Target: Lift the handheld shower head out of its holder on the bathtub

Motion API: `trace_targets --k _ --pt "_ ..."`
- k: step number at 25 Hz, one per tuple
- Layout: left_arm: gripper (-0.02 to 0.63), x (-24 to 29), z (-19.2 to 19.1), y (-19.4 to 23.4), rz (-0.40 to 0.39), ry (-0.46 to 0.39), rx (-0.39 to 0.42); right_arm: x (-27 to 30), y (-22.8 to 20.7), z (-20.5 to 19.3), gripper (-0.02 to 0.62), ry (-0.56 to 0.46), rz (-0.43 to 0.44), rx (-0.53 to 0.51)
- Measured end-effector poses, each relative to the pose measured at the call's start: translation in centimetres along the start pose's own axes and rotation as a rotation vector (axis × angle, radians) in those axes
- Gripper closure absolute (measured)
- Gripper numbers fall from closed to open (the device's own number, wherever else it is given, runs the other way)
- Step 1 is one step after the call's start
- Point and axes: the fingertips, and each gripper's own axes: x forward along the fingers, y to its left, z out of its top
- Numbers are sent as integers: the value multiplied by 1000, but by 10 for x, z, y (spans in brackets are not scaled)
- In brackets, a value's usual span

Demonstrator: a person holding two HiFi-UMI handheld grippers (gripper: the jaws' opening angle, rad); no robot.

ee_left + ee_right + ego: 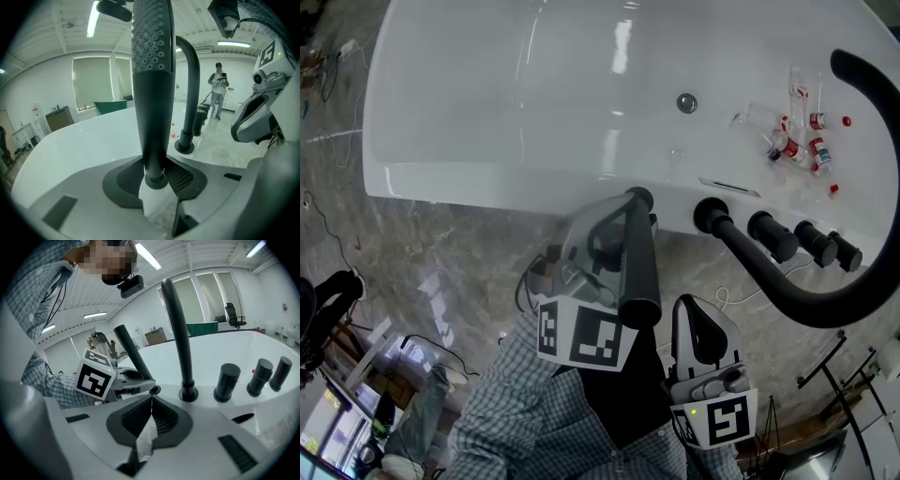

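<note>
**Shower head between wide left jaws, at tub rim**

The shower head (639,262) stands tilted with its foot at the rim of the tub (487,178), just beside the spout (825,300). In the head view the left gripper (157,183) covers the spot where foot meets rim, and in the right gripper view that spot is tiny. The left fingers are spread wide either side of the handle (no clear squeeze on it). The right gripper (151,401) sits nearby with its fingers pressed together and nothing between them.

The spout runs off the right edge in the head view. The shower head's top is cut off in the left gripper view.

The labels on the bottles (802,141) in the tub are too small to read. The marker cube (95,379) carries only a pattern.

Only the left gripper view shows the nozzle dots and a standing person (218,91). Only the head view shows the bottles.
</note>
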Motion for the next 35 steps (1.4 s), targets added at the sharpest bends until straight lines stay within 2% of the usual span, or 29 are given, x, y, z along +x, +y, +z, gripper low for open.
trace_targets --k 29,32,35 --pt "482 -83 61 1 55 -32 8 -55 33 64 580 -127 -23 -53" --pt "482 -95 72 1 62 -35 1 -63 37 72 580 -142 -23 -60" --pt "482 -107 84 1 63 -51 -43 -68 41 77 580 -158 -15 -62"
